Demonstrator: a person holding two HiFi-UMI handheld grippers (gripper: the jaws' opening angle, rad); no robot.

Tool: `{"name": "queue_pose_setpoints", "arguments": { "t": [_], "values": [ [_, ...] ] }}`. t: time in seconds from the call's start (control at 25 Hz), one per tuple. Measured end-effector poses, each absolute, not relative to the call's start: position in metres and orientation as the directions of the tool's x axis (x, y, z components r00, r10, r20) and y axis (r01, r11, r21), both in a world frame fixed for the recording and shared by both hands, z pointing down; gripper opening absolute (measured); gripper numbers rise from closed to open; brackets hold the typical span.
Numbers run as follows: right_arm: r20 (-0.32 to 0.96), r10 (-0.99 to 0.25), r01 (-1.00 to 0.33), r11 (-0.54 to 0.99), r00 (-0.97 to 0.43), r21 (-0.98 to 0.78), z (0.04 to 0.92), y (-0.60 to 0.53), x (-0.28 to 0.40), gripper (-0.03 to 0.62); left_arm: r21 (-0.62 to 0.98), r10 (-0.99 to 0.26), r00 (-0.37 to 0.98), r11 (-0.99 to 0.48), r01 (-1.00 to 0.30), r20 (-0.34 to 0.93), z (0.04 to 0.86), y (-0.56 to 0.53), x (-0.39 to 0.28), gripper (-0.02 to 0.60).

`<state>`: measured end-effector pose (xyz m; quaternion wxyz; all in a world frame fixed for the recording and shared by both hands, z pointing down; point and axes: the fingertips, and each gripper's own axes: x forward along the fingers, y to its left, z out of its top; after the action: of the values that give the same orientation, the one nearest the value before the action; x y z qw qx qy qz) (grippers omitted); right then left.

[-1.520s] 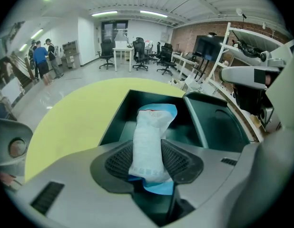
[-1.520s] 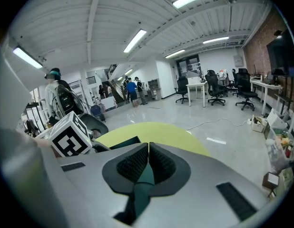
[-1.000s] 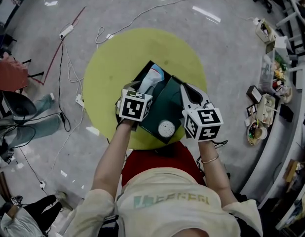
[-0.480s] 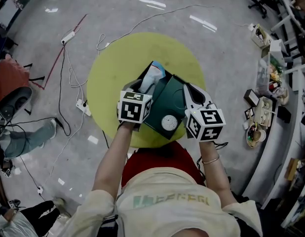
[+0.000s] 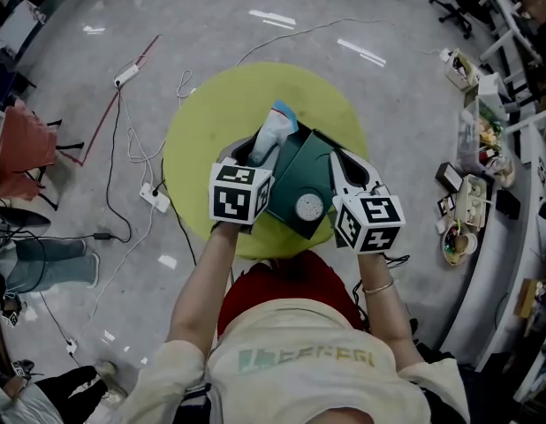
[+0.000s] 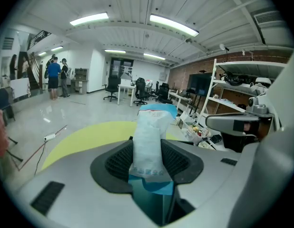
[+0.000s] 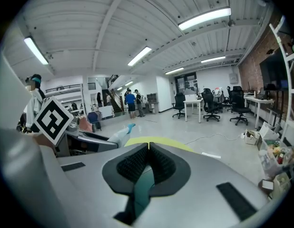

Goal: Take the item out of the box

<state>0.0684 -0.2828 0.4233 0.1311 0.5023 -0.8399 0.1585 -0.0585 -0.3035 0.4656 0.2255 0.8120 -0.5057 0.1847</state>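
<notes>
A dark green box [image 5: 304,179] with a round white disc [image 5: 308,207] on its near flap sits on the round yellow table [image 5: 211,122]. A white packet with blue ends [image 5: 273,135] sticks up out of the box's left side. My left gripper [image 5: 255,153] is shut on that packet, which stands upright between the jaws in the left gripper view [image 6: 149,146]. At the box's right side my right gripper [image 5: 337,164] is shut on a thin green box wall [image 7: 143,186]. The packet's lower end is hidden behind the left gripper.
Cables and power strips [image 5: 154,197] trail over the grey floor left of the table. A bench with clutter [image 5: 472,193] runs along the right. Shelving [image 6: 237,103] stands to the right, office chairs [image 7: 204,103] and several people [image 6: 54,77] far off.
The packet now stands a little further out of the box than a second ago. The box has shifted slightly toward the far side. Both grippers keep their hold.
</notes>
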Motion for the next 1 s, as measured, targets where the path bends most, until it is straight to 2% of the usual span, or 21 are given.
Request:
{"name": "queue_pose_setpoints", "arguments": {
  "t": [1.0],
  "values": [
    [0.321, -0.833, -0.891, 0.443, -0.451, -0.104, 0.393, -0.233, 0.041, 0.037, 0.197, -0.831, 0.431, -0.385, -0.902, 0.351, 0.394, -0.251, -0.101, 0.195]
  ]
}}
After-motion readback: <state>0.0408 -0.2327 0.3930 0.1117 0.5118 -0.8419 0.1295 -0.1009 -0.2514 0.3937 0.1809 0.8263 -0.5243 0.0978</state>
